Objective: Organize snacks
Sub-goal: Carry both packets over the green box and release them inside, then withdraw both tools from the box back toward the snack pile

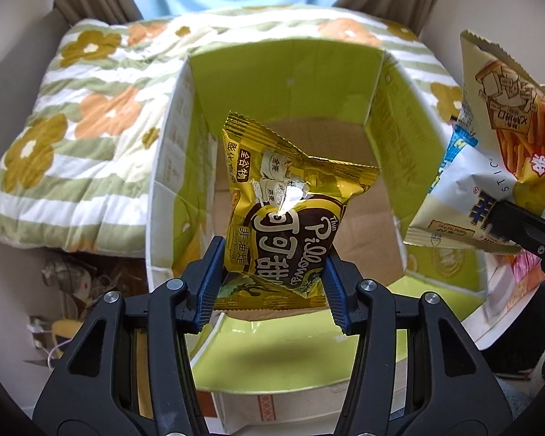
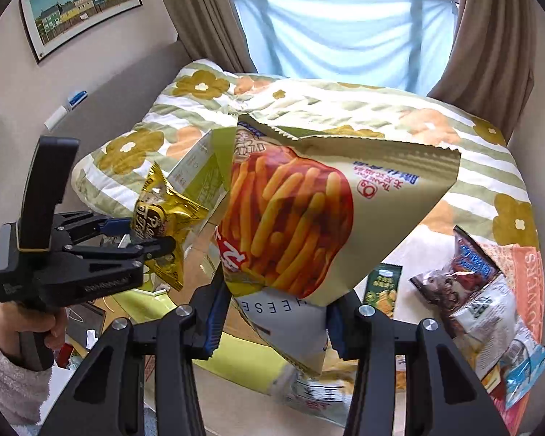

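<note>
— Left claw [image 1: 272, 283]?
— Pinching the gold bag [image 1: 287, 218], held over the open box [image 1: 167, 167].
— And the right claw [image 2: 272, 321]?
— Clamped on the cheese-stick bag [image 2: 309, 218], up beside the box, above the bed [image 2: 472, 152].

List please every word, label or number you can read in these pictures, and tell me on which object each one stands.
"Thin Pillows", "Baked Not Fried", "全谷物", "非油炸": gold snack packet held in the left gripper.
"Baked Not Fried": cheese stick bag held in the right gripper, left wrist view.
"EESE", "TRANS FAT": same bag, right wrist view.
"OWERS": orange item.
Print on the green box and the other packets: too blurred to read.
</note>
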